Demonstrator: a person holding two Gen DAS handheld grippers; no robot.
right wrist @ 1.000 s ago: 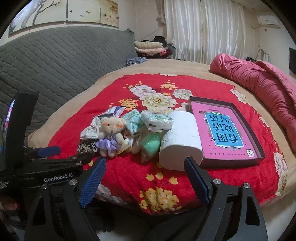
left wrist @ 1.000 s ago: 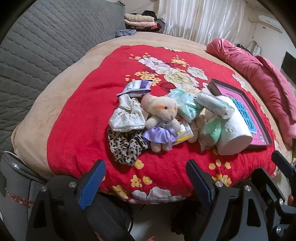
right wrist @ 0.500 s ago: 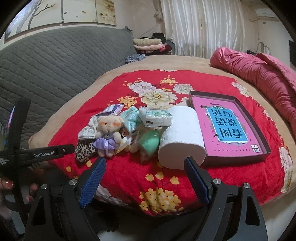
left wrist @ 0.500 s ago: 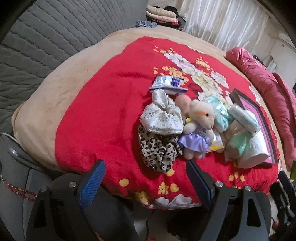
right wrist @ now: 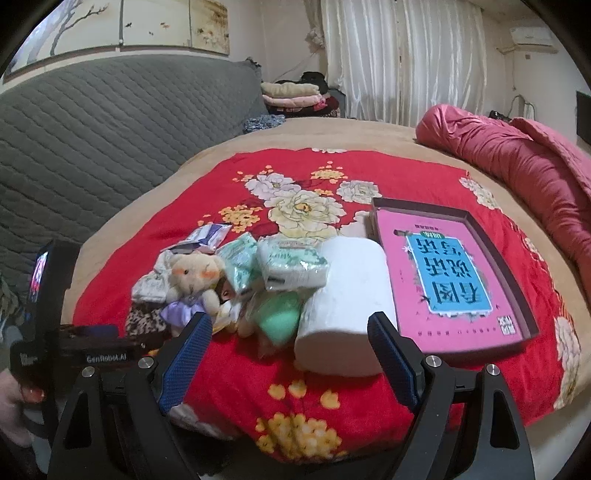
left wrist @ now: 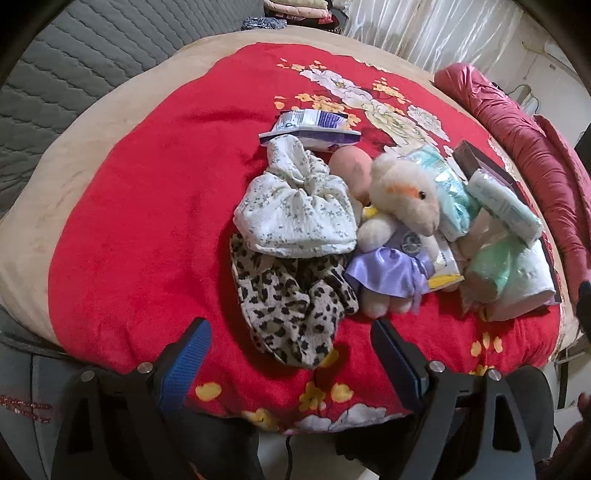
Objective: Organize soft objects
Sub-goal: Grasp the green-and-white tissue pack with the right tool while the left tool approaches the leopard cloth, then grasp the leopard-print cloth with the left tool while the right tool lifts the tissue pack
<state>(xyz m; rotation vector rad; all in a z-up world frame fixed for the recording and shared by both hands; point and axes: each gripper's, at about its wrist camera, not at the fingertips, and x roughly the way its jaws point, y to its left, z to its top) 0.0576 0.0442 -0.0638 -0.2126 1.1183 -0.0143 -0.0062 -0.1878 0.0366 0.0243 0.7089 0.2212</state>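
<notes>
Left gripper (left wrist: 291, 354): fingers spread wide, just narrowing a little, nothing between them, poised over the leopard-print cloth (left wrist: 291, 299).
Right gripper (right wrist: 291, 356): fingers spread, empty, near the paper roll (right wrist: 343, 295).
Pile: cloth lies on the red blanket (left wrist: 147, 206), under the white floral cloth (left wrist: 295, 210), beside the plush bear (left wrist: 399, 229).
Approach: pinch the near free edge (thin fabric bunches), lift slowly so the floral cloth slides off.

A bed (right wrist: 155, 206) with a tan cover fills the room, a red floral blanket (right wrist: 295, 177) spread over it. A grey quilted headboard (right wrist: 110, 125) backs it, under painted wall panels (right wrist: 147, 26). White curtains (right wrist: 402, 59) hang at the far wall, with an air conditioner (right wrist: 532, 37) high beside them. Folded bedding (right wrist: 291, 94) is stacked far off.
</notes>
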